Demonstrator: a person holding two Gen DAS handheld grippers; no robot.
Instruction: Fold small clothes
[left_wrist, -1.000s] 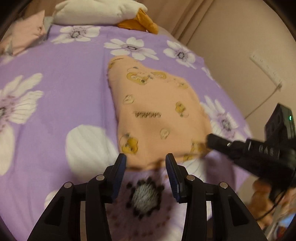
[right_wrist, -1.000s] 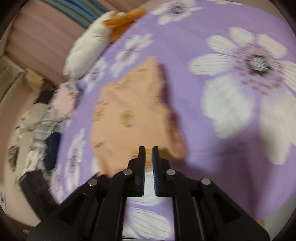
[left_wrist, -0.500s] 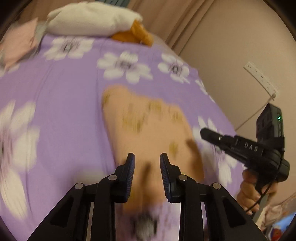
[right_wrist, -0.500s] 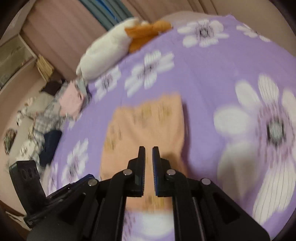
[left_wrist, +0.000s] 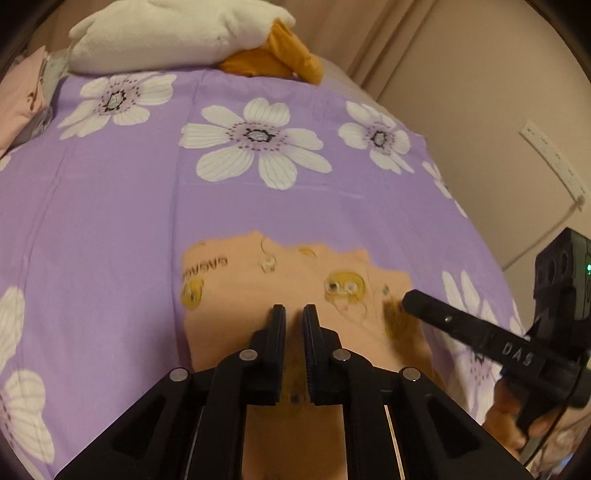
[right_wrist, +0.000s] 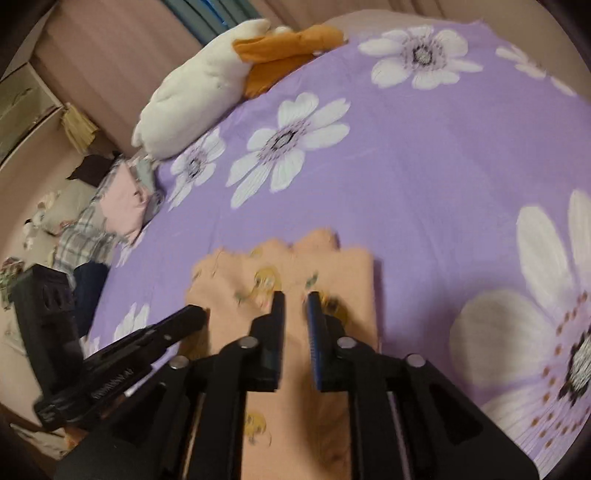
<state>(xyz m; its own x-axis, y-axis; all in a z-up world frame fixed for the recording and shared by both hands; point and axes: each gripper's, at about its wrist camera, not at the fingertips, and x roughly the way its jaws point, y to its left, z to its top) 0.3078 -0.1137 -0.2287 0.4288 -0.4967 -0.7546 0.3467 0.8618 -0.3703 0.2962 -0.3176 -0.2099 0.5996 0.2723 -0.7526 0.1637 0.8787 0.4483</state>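
Observation:
A small peach garment (left_wrist: 258, 288) with yellow cartoon prints lies on the purple flowered bedspread (left_wrist: 110, 221). Its near part is doubled forward and runs back under both grippers. My left gripper (left_wrist: 294, 314) is shut on a fold of that fabric. Just to its right, the right gripper (left_wrist: 410, 297) rests its tip on the garment. In the right wrist view the right gripper (right_wrist: 295, 299) hovers over the garment (right_wrist: 332, 273). Its jaws are opening, and peach cloth shows loosely in the gap. The left gripper (right_wrist: 195, 314) reaches in from the left.
A white and orange plush toy (left_wrist: 177, 33) lies at the head of the bed. Folded pink and plaid clothes (right_wrist: 125, 199) are stacked off the bed's left side. On the right are a wall with a power strip (left_wrist: 554, 166) and a hand (left_wrist: 506, 410) on the right gripper.
Both grippers moved forward over the garment, carrying its near edge toward the far edge, so it looks shorter. The left jaws closed from wide apart. The right jaws parted a little.

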